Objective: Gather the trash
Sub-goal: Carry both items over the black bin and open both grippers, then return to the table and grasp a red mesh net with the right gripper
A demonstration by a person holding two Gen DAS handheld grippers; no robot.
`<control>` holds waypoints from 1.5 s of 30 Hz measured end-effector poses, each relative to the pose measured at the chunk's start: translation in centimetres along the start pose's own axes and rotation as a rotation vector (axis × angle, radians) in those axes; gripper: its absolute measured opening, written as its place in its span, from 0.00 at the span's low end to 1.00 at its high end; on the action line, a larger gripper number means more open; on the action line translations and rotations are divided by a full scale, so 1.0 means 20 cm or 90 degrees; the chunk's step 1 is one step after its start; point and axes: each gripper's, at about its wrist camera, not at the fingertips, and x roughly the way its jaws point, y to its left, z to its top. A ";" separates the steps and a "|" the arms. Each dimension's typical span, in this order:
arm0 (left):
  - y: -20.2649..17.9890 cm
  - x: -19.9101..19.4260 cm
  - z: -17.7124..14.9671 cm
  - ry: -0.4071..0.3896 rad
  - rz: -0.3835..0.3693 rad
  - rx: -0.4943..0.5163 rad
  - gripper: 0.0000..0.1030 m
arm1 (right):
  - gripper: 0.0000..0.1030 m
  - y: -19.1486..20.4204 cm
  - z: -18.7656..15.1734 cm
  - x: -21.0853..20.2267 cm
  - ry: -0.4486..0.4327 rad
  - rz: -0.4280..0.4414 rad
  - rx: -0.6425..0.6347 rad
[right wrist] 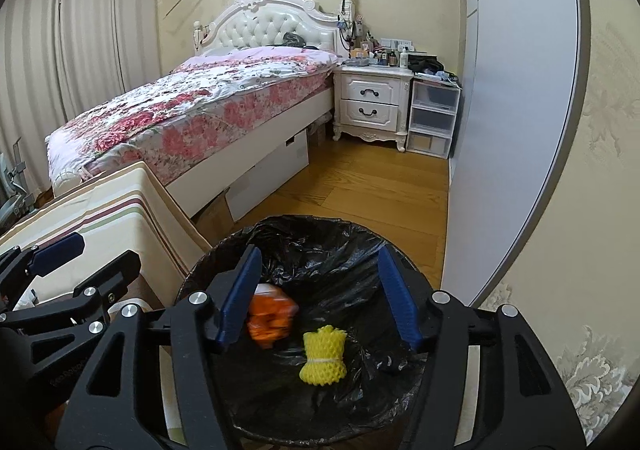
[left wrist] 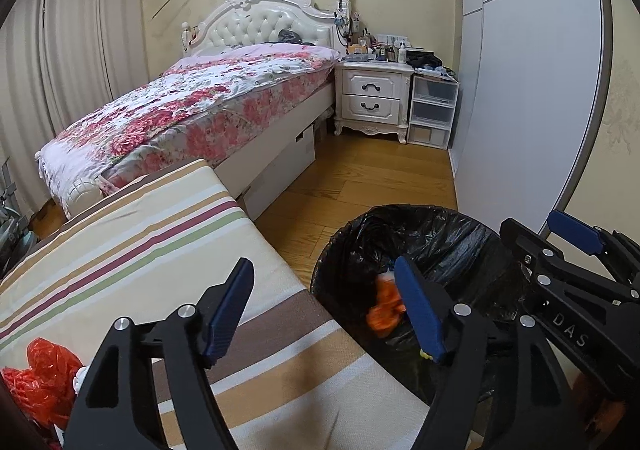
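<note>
A round bin with a black liner point(right wrist: 320, 238) stands on the wooden floor beside a striped cloth-covered surface point(left wrist: 160, 250). Inside the bin lie a blurred orange wrapper point(right wrist: 272, 320) and a yellow foam net point(right wrist: 323, 354). My right gripper point(right wrist: 319, 254) hangs open over the bin's mouth, with nothing between its blue pads. My left gripper point(left wrist: 324, 270) is open too and holds nothing. It straddles the edge of the striped surface and the bin point(left wrist: 440, 234), where the orange wrapper point(left wrist: 384, 306) shows. A crumpled red plastic bag point(left wrist: 44, 382) lies on the striped surface at the lower left.
A bed with a floral cover point(left wrist: 192, 106) fills the left and middle. A white nightstand point(left wrist: 374, 98) and clear plastic drawers point(left wrist: 434, 110) stand behind. A grey wardrobe door point(left wrist: 528, 90) runs along the right. Cardboard boxes point(right wrist: 272, 170) sit under the bed.
</note>
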 end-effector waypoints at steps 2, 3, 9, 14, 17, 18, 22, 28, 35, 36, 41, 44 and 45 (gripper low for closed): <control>0.01 -0.01 0.00 0.000 0.002 -0.007 0.72 | 0.59 -0.01 0.00 -0.01 -0.001 -0.002 0.003; 0.02 -0.02 0.01 0.000 0.005 -0.010 0.73 | 0.59 -0.01 0.00 -0.01 -0.001 -0.003 0.005; 0.09 -0.09 0.00 0.004 0.023 -0.028 0.74 | 0.63 0.01 0.00 -0.06 -0.006 0.005 0.006; 0.19 -0.18 -0.04 0.005 0.055 -0.044 0.75 | 0.64 0.08 -0.01 -0.10 -0.001 0.030 -0.004; 0.27 -0.24 -0.08 0.004 0.083 -0.051 0.76 | 0.64 0.16 -0.02 -0.13 0.002 0.051 -0.014; 0.31 -0.27 -0.09 0.004 0.095 -0.055 0.76 | 0.64 0.19 -0.02 -0.14 0.002 0.058 -0.019; 0.49 -0.36 -0.15 0.007 0.134 -0.091 0.76 | 0.64 0.32 -0.04 -0.18 0.002 0.091 -0.046; 0.79 -0.51 -0.27 0.012 0.208 -0.149 0.77 | 0.64 0.58 -0.07 -0.24 0.009 0.151 -0.091; 1.10 -0.70 -0.41 0.012 0.279 -0.206 0.77 | 0.64 0.89 -0.09 -0.33 0.009 0.218 -0.149; 1.14 -0.72 -0.43 0.011 0.294 -0.210 0.77 | 0.64 0.94 -0.09 -0.35 0.009 0.228 -0.156; 1.29 -0.82 -0.54 0.013 0.346 -0.231 0.77 | 0.64 1.15 -0.11 -0.41 0.013 0.268 -0.199; 1.36 -0.86 -0.60 0.021 0.360 -0.252 0.77 | 0.64 1.28 -0.14 -0.44 0.017 0.285 -0.229; 1.38 -0.87 -0.63 0.024 0.364 -0.261 0.77 | 0.64 1.32 -0.15 -0.45 0.020 0.290 -0.237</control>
